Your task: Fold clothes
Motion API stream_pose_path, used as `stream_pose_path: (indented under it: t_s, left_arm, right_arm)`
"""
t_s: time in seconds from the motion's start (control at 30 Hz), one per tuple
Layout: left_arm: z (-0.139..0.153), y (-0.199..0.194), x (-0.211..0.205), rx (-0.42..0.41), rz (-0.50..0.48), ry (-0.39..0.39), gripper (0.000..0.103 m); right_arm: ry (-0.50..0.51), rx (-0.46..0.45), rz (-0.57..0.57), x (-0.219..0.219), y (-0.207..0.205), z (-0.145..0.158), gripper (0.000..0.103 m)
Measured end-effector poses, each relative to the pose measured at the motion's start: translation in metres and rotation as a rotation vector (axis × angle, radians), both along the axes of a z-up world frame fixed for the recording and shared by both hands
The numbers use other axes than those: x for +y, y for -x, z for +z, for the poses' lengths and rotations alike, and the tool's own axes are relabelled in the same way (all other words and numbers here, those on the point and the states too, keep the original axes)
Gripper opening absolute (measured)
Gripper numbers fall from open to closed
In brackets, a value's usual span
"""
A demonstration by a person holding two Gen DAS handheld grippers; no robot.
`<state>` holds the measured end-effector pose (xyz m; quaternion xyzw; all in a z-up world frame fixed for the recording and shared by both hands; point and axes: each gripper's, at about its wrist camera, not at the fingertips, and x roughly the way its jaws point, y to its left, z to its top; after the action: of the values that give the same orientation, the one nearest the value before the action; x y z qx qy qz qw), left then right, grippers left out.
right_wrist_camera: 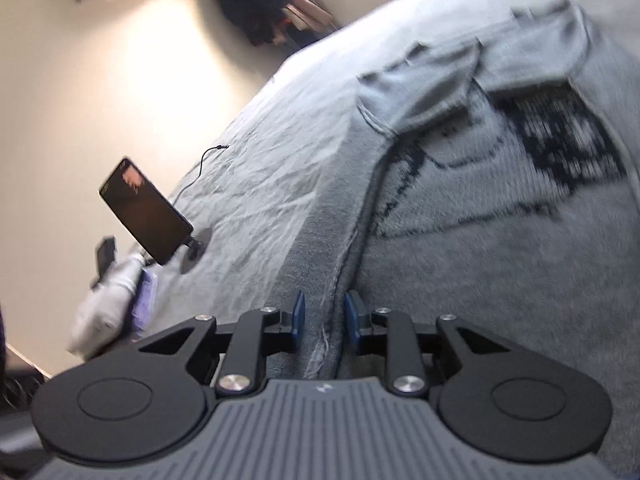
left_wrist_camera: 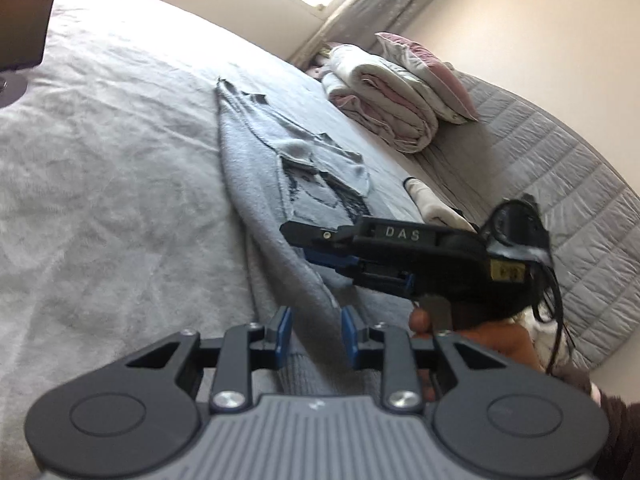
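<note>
Two grippers at the hem of a pale grey knitted sweater (left_wrist_camera: 256, 184) on a bed.

Both work the sweater, which lies flat on the bed's light grey cover (left_wrist_camera: 100, 160), its dark pattern facing up. The left gripper (left_wrist_camera: 315, 338) has ribbed hem cloth between its blue fingers (left_wrist_camera: 285, 330), which look closed on it. The right gripper (right_wrist_camera: 325, 320) has a seamed edge between its narrowly parted fingers; whether they press it I cannot tell. Beyond the sweater sits a pile of folded pink and white bedding (left_wrist_camera: 384, 92).
</note>
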<state>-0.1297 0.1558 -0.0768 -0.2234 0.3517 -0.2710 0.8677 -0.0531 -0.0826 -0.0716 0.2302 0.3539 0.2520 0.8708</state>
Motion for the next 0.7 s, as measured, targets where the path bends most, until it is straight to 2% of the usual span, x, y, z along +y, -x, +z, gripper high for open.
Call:
stream_pose_path:
  t_s: [0.03, 0.2, 0.3, 0.47, 0.53, 0.7]
  left_arm:
    - [-0.002, -0.001, -0.001, 0.007, 0.002, -0.007, 0.027]
    - [-0.005, 0.001, -0.001, 0.008, 0.0, -0.034, 0.026]
    - [-0.005, 0.001, -0.001, 0.01, -0.009, -0.037, 0.026]
    - [0.008, -0.003, 0.001, 0.029, 0.012, -0.055, 0.027]
    - [0.018, -0.007, 0.003, 0.043, 0.028, -0.069, 0.027]
    - [0.045, -0.037, 0.0, 0.02, 0.037, -0.095, 0.027]
  right_arm:
    - [0.021, -0.02, -0.012, -0.002, 0.003, 0.001, 0.006]
    - [0.087, -0.095, -0.076, -0.008, 0.013, 0.014, 0.006]
    - [0.139, -0.074, -0.084, -0.012, 0.01, 0.011, 0.007]
    - [0.049, 0.025, -0.075, -0.024, 0.0, 0.005, 0.017]
    - [0.029, 0.038, -0.077, -0.029, -0.007, 0.01, 0.039]
    - [-0.012, 0.059, -0.128, -0.046, -0.034, 0.022, 0.04]
